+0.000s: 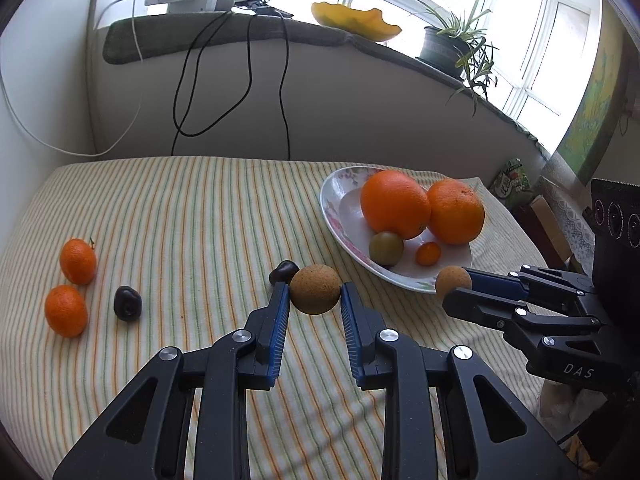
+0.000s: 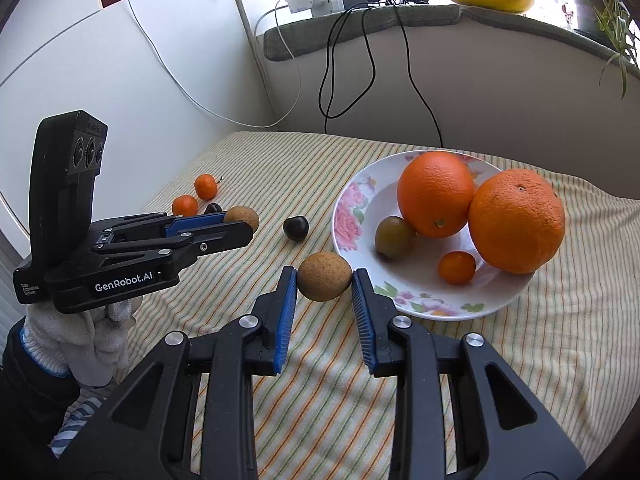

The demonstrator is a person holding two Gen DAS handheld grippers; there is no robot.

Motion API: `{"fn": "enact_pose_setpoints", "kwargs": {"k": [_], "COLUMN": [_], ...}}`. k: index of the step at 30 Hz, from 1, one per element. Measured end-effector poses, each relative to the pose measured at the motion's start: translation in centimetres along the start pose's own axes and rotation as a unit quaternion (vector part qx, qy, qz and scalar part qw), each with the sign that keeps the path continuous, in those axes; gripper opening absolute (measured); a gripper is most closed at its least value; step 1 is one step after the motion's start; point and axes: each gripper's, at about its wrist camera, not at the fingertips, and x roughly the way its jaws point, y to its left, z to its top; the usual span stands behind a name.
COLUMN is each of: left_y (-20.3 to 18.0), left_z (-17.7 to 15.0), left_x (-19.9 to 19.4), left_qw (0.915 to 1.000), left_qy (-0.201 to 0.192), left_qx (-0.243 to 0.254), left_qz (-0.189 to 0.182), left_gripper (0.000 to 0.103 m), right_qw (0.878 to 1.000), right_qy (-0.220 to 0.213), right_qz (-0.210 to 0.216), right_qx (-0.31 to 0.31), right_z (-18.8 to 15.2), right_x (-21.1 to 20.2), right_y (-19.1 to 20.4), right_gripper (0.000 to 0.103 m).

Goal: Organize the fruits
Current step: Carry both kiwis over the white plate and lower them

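Note:
My left gripper [image 1: 315, 290] is shut on a brown round fruit [image 1: 315, 289], held above the striped cloth. It shows in the right wrist view [image 2: 240, 222] with that fruit [image 2: 242, 216]. My right gripper [image 2: 325, 276] is shut on a second brown fruit [image 2: 325, 276], just left of the floral plate [image 2: 352, 200]. It shows at the right of the left wrist view [image 1: 452, 286]. The plate [image 1: 336, 192] holds two big oranges [image 1: 394, 204], a green-brown fruit [image 1: 386, 248] and a small tangerine [image 1: 428, 253]. Two tangerines [image 1: 78, 261] and two dark plums [image 1: 127, 303] lie on the cloth.
The striped cloth [image 1: 180, 208] covers the table, which meets a white wall at the back. Black and white cables [image 1: 248, 76] hang from the windowsill. A yellow dish [image 1: 356, 20] and a potted plant [image 1: 448, 44] stand on the sill.

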Motion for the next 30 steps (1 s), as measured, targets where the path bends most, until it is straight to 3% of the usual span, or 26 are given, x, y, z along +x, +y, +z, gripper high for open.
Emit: {"fn": "enact_pose_setpoints", "kwargs": {"k": [30], "left_y": [-4.5], "left_z": [4.3], "left_x": [4.5], "left_qw": [0.9991], "left_qy": [-0.003], "left_qx": [0.043], "left_qz": [-0.003], "left_gripper": [0.025], "right_qw": [0.999], "right_qy": [-0.013], "right_qz": [-0.028], "right_qx": [0.030], "right_z": [0.4], "right_x": [-0.6], "right_y": [-3.4], "right_gripper": [0.030]}}
